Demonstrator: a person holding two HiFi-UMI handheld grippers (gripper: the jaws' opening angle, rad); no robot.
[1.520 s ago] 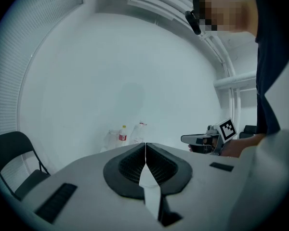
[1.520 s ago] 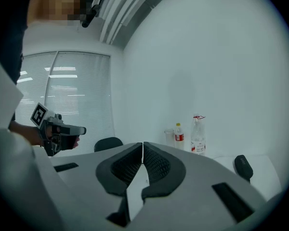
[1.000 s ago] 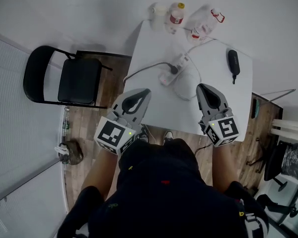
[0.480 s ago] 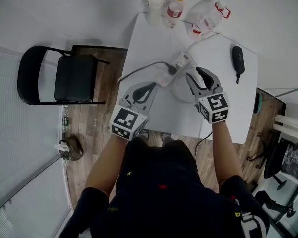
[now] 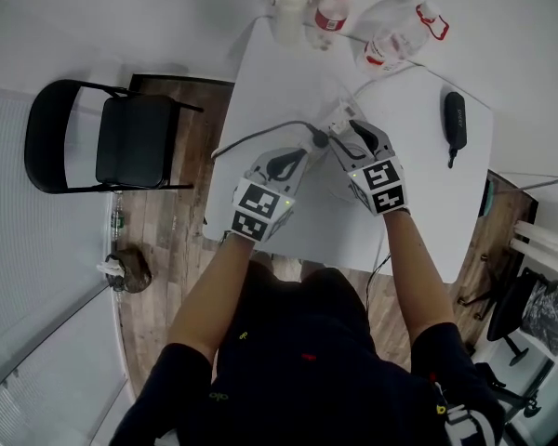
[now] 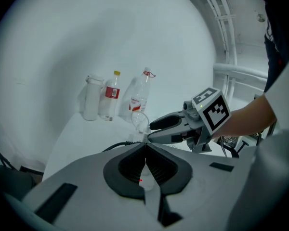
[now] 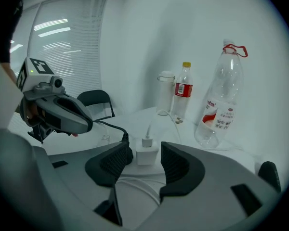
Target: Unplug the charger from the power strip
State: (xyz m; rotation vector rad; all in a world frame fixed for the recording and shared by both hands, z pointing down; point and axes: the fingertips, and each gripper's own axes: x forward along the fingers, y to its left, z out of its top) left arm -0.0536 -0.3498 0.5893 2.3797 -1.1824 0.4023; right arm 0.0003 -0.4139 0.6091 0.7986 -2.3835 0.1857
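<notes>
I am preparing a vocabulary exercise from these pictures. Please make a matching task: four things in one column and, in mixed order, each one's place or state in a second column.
1. left tool
2. white charger
3. black chair
4. yellow-capped bottle

A. at the table's far edge
B. on the wooden floor
C. jaws together, empty
D. between the jaws of the right tool

Pairs: 1-C, 2-D, 3-B, 4-A. The right tool's jaws are opening and do not press the white charger.

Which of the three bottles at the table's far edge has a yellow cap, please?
The middle bottle, with the red label; the big clear bottle has a red cap, the white bottle a white lid.
</notes>
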